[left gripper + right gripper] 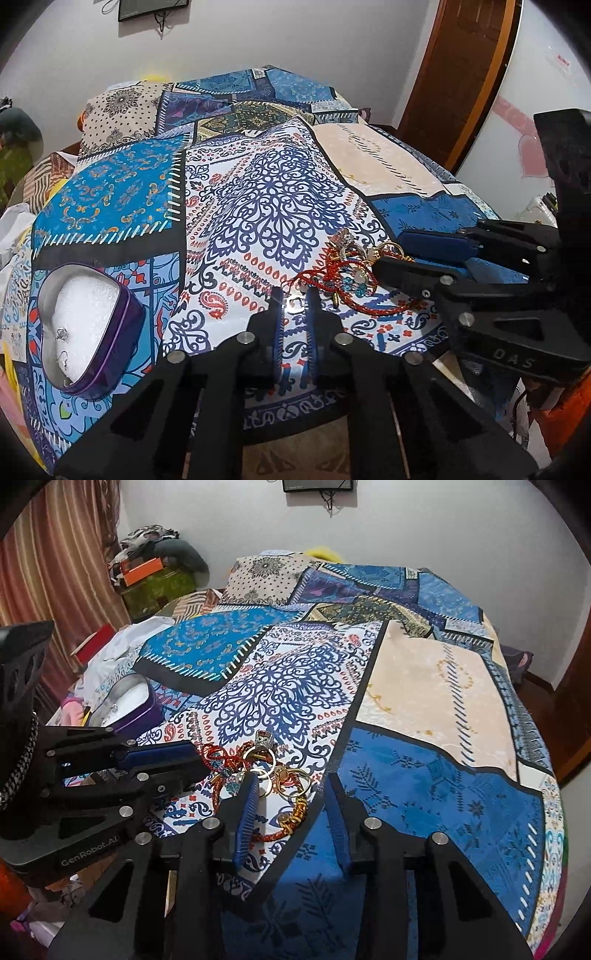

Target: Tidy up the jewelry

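A pile of jewelry (347, 273), red cord bracelets, gold rings and blue beads, lies on the patterned bedspread; it also shows in the right wrist view (266, 771). A small silver ring (294, 303) lies just ahead of my left gripper (294, 295), whose jaws stand narrowly open around it. My right gripper (291, 781) is open, with the pile's near gold rings between its fingers. A purple heart-shaped box (88, 325) with white padding holds two silver pieces at the left; it also shows in the right wrist view (129, 705).
The patchwork bedspread (266, 192) covers the whole bed. Clothes and boxes (155, 565) are heaped by the curtain at the far left. A wooden door (458, 74) stands at the right. White cloth (122, 642) lies beyond the box.
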Tool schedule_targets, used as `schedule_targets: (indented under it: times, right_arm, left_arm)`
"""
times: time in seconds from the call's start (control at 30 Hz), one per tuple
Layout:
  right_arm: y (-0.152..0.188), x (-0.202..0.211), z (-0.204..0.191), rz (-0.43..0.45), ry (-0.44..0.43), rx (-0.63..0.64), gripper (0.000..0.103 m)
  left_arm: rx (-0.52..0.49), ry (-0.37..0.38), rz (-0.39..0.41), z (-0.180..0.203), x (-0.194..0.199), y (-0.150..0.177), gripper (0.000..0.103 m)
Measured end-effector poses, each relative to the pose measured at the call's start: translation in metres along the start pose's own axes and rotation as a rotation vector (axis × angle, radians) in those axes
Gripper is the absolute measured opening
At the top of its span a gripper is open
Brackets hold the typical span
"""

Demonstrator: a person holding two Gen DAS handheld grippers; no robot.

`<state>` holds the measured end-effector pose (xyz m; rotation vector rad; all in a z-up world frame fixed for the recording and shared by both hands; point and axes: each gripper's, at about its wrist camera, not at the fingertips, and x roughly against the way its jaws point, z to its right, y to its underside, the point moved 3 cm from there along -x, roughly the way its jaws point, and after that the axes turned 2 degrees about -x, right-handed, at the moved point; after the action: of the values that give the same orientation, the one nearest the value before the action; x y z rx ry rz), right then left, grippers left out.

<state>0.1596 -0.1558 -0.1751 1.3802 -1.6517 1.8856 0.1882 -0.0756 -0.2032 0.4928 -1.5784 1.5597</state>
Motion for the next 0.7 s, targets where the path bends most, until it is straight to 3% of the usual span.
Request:
schedule_targets:
  times: [0.13,0.37,0.7]
  right_arm:
    - [-0.002,-0.004,0.002,0.001,-0.007,-0.012,0.018]
    - [-0.003,-0.002,0.002,0.003,-0.040,-0.030,0.018]
    - [-0.014,0.036,-0.001,0.098,-0.024,-0.044,0.018]
  left_arm:
    - [0.010,-0.001,0.001,-0.001,0.001,0.000,0.008]
    - [0.025,-0.001,0.005,0.002,0.007,0.001,0.008]
    - [0.016,-0.016,0.065,0.008,0.042,-0.001,0.008]
